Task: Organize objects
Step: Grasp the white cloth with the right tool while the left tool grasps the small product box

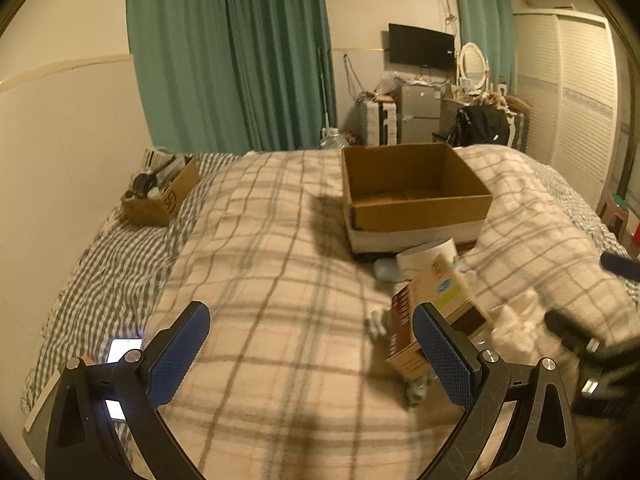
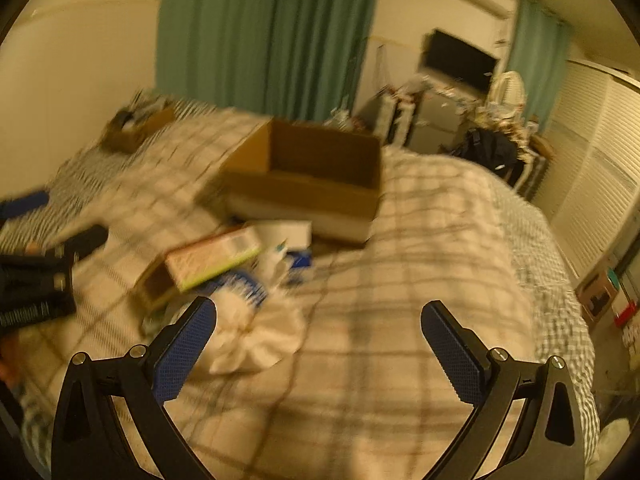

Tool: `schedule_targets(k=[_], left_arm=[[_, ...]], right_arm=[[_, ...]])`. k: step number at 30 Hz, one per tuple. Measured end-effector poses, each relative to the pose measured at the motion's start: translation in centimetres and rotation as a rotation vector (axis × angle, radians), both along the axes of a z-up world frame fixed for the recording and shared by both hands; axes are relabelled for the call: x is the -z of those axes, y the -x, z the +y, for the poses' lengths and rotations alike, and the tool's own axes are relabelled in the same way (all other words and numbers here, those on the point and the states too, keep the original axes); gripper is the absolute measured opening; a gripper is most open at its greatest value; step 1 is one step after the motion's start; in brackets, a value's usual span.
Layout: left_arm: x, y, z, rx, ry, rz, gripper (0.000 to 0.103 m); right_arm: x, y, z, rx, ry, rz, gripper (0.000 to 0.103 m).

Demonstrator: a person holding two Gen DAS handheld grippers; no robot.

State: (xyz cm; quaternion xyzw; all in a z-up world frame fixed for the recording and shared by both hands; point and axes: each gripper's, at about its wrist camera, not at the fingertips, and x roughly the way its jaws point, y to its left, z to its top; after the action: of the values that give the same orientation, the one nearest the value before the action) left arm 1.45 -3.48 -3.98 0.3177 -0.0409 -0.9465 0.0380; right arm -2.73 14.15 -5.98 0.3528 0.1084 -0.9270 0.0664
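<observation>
An open, empty cardboard box [image 1: 416, 192] sits on the plaid blanket [image 1: 272, 264] in the middle of the bed; it also shows in the right wrist view [image 2: 316, 184]. In front of it lies a heap of loose things: a brown and green carton [image 1: 436, 312] [image 2: 204, 264], a white tub [image 1: 428, 258], and a white cloth [image 2: 256, 340]. My left gripper [image 1: 310, 316] is open and empty above the blanket, its right finger beside the carton. My right gripper [image 2: 318, 316] is open and empty, just right of the cloth. The right view is blurred.
A smaller cardboard box [image 1: 160, 192] full of items sits at the bed's far left by the wall. A lit phone [image 1: 122, 350] lies at the near left. Green curtains, a fridge and cluttered dresser stand beyond the bed; a louvred wardrobe [image 2: 592, 168] is on the right.
</observation>
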Motion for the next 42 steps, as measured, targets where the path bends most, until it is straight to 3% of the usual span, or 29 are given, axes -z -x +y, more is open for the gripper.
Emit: schedule_targets(k=[7, 10, 12, 15, 23, 27, 31, 35, 42], left_arm=[[1.2, 0.0, 0.7, 0.035, 0.03, -0.033, 0.103], [1.4, 0.1, 0.9, 0.044, 0.04, -0.041, 0.103], [1.5, 0.0, 1.1, 0.053, 0.046, -0.047, 0.103], [1.7, -0.1, 1.5, 0.079, 0.053, -0.057, 0.103], [2.3, 0.5, 4.8, 0.207, 0.065, -0.082, 0.1], [3.1, 2.0, 6.4, 0.247, 0.072, -0.107, 0.079], [3.6, 2.9, 7.5, 0.278, 0.075, -0.131, 0.043], [4.0, 3.2, 7.6, 0.299, 0.054, -0.153, 0.037], [1.7, 2.9, 6.7, 0.247, 0.036, -0.104, 0.031]], right_arm=[[3.7, 1.5, -2.5, -0.103, -0.007, -0.146, 0.099], [5.2, 2.1, -2.8, -0.137, 0.022, -0.228, 0.074], [5.8, 2.2, -2.9, -0.16, 0.04, -0.265, 0.046], [5.4, 1.6, -2.6, -0.161, 0.056, -0.251, 0.026], [1.7, 0.9, 1.3, -0.027, 0.045, -0.128, 0.023], [1.2, 1.1, 2.6, -0.002, 0.051, -0.123, 0.023], [1.6, 1.2, 2.8, -0.003, 0.056, -0.135, 0.023], [1.8, 1.1, 2.9, -0.01, 0.059, -0.137, 0.023], [0.6, 1.1, 3.2, -0.002, 0.06, -0.104, 0.023]])
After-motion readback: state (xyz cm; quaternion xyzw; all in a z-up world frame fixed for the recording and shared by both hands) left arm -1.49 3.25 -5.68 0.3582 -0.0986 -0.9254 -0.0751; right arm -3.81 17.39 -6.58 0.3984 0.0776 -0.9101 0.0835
